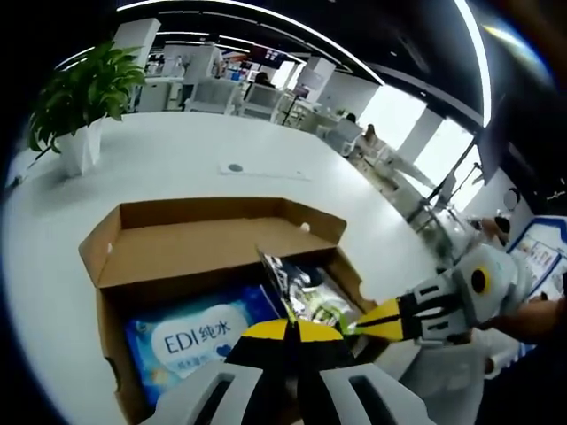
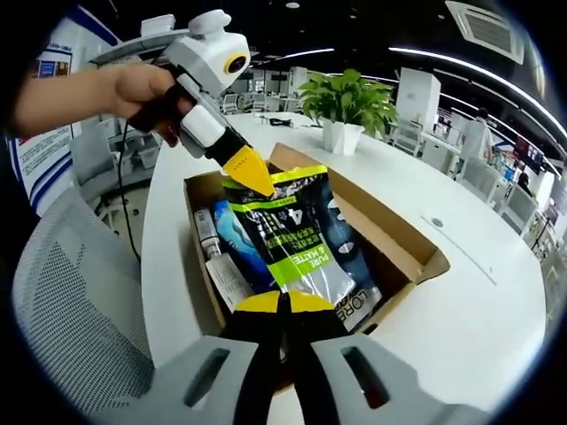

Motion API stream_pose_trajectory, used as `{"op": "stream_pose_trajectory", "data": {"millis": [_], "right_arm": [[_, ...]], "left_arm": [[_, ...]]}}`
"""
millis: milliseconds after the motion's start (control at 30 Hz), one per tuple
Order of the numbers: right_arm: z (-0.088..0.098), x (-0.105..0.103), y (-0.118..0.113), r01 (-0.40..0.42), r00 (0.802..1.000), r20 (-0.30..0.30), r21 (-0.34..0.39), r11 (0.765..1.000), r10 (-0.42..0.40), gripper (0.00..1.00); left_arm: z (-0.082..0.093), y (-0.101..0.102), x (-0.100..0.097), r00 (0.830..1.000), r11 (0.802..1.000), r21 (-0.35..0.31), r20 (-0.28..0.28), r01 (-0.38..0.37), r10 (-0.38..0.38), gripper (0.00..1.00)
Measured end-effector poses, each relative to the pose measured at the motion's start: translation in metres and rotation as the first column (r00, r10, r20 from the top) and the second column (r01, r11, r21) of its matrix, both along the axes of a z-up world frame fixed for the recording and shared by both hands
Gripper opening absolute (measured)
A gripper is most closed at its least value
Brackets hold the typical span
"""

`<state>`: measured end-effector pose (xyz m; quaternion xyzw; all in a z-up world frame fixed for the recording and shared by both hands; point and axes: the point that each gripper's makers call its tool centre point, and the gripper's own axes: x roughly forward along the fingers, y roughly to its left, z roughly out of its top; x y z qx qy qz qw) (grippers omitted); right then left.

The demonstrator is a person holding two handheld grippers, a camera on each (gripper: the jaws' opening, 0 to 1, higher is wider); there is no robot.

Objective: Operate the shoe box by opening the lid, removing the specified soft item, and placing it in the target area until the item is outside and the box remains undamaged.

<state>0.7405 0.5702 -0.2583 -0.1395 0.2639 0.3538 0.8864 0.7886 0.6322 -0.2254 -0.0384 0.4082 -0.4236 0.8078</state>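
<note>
The right gripper [image 2: 285,305], nearest in its own view, is being pressed together on the lower edge of a green-and-black pouch [image 2: 292,235]. The pouch's far edge is being pinched by the left gripper [image 2: 252,177], so it is being held stretched above the open box [image 2: 403,239]. A blue wipes pack [image 1: 190,341] is lying inside the box, on a white table [image 1: 177,159]. The pouch is probably best lifted level and clear of the cardboard walls, so nothing is torn.
</note>
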Motion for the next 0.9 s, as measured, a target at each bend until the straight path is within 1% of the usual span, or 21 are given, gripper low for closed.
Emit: {"op": "stream_pose_trajectory", "data": {"millis": [133, 200, 600, 667, 733, 900], "right_arm": [[0.008, -0.001, 0.002, -0.004, 1.000, 0.008, 0.001, 1.000, 0.004, 0.00], [0.008, 0.000, 0.003, -0.007, 1.000, 0.011, 0.002, 1.000, 0.007, 0.00], [0.031, 0.001, 0.007, -0.029, 0.999, 0.032, 0.001, 1.000, 0.029, 0.00], [0.037, 0.000, 0.007, -0.031, 0.999, 0.040, -0.002, 1.000, 0.031, 0.00], [0.037, 0.002, 0.005, -0.029, 0.999, 0.044, 0.001, 1.000, 0.029, 0.00], [0.044, 0.000, 0.000, -0.029, 0.998, 0.054, -0.009, 1.000, 0.029, 0.00]], "left_arm": [[0.003, 0.003, -0.001, 1.000, 1.000, -0.009, 0.004, -0.007, 0.008, 0.01], [0.005, 0.004, -0.001, 1.000, 1.000, -0.013, 0.007, -0.010, 0.010, 0.01], [0.018, 0.013, -0.004, 0.999, 0.998, -0.043, 0.024, -0.034, 0.035, 0.01], [0.021, 0.012, -0.004, 0.999, 0.998, -0.052, 0.027, -0.037, 0.038, 0.01], [0.023, 0.012, -0.005, 0.999, 0.998, -0.055, 0.030, -0.038, 0.039, 0.01], [0.029, 0.006, -0.006, 0.999, 0.997, -0.069, 0.040, -0.032, 0.035, 0.01]]}}
